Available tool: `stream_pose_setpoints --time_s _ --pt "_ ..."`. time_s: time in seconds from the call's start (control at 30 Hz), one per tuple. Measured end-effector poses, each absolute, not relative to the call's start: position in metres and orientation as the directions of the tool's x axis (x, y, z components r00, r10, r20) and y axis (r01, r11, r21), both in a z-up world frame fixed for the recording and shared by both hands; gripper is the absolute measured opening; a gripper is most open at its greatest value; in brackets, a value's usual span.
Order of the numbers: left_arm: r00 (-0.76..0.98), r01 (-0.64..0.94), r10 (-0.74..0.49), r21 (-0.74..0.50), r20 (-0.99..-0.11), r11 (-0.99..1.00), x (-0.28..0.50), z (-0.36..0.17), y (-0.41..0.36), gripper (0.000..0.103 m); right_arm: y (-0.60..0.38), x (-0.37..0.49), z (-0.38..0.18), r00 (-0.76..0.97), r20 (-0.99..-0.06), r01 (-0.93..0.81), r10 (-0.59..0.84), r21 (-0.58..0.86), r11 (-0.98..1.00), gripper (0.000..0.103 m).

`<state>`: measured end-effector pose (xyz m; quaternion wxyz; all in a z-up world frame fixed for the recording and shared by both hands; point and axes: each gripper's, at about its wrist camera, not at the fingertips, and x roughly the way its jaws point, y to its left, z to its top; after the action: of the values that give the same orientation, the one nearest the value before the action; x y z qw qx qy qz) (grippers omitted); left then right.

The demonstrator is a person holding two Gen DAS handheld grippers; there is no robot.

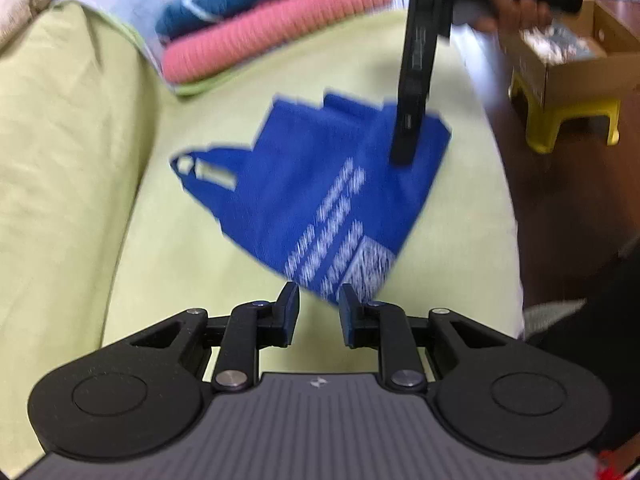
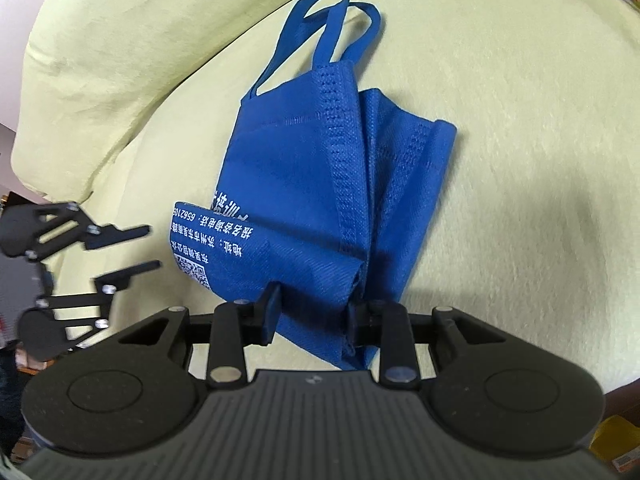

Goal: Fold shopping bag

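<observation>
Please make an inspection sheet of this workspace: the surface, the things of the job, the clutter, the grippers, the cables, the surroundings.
Surface: light green cover, soft, wrinkled.
Job's things: blue shopping bag, partly folded, handles at the far end.
Clutter: stacked folded textiles behind the bag.
Grippers: right gripper has bag fabric between its fingers; left gripper empty, beside the bag's printed corner.
Cables: nothing seen.
Surroundings: yellow stool with cardboard box on dark floor.
</observation>
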<state>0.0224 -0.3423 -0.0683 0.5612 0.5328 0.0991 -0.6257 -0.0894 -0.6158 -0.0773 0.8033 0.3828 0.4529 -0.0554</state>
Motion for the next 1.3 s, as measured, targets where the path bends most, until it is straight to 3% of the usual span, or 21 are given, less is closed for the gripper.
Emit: stream_pose_setpoints --time_s 0.3,0.5,0.67,0.83,0.97,1.07,1.3 --pt "0.202 0.869 -0.609 0.427 -0.767 -0.251 0.019 -0.101 -0.367 0.025 -0.6 -0.102 -0.078 0.634 -0.757 0.447 0.156 0.525 0.724 0.027" --pt "0.164 0.926 -0.613 0.334 -0.773 -0.174 0.037 -0.107 -0.371 0.025 -0.58 -0.11 -0.077 0.671 -0.74 0.452 0.038 0.45 0.77 0.029" --pt "0.168 0.931 -0.595 0.324 -0.786 -0.166 0.036 -0.105 -0.375 0.023 -0.55 -0.11 -0.067 0.638 -0.755 0.481 -0.152 0.236 0.845 0.05" --pt "0.166 0.938 -0.588 0.311 -0.791 -0.153 0.036 -0.104 -0.377 0.023 -0.521 -0.109 -0.042 0.628 -0.714 0.473 -0.31 0.034 0.881 0.04" --pt "0.175 0.938 -0.589 0.315 -0.789 -0.144 0.034 -0.104 -0.377 0.023 -0.506 -0.108 -0.035 0.656 -0.672 0.424 -0.344 -0.049 0.904 0.028" --pt "0.184 0.933 -0.586 0.328 -0.789 -0.149 0.032 -0.104 -0.378 0.023 -0.508 -0.102 -0.043 0.647 -0.699 0.411 -0.303 -0.015 0.912 0.013" --pt "0.214 0.914 -0.58 0.371 -0.786 -0.165 0.026 -0.104 -0.379 0.023 -0.518 -0.096 -0.054 0.601 -0.745 0.459 -0.289 0.026 0.888 0.012"
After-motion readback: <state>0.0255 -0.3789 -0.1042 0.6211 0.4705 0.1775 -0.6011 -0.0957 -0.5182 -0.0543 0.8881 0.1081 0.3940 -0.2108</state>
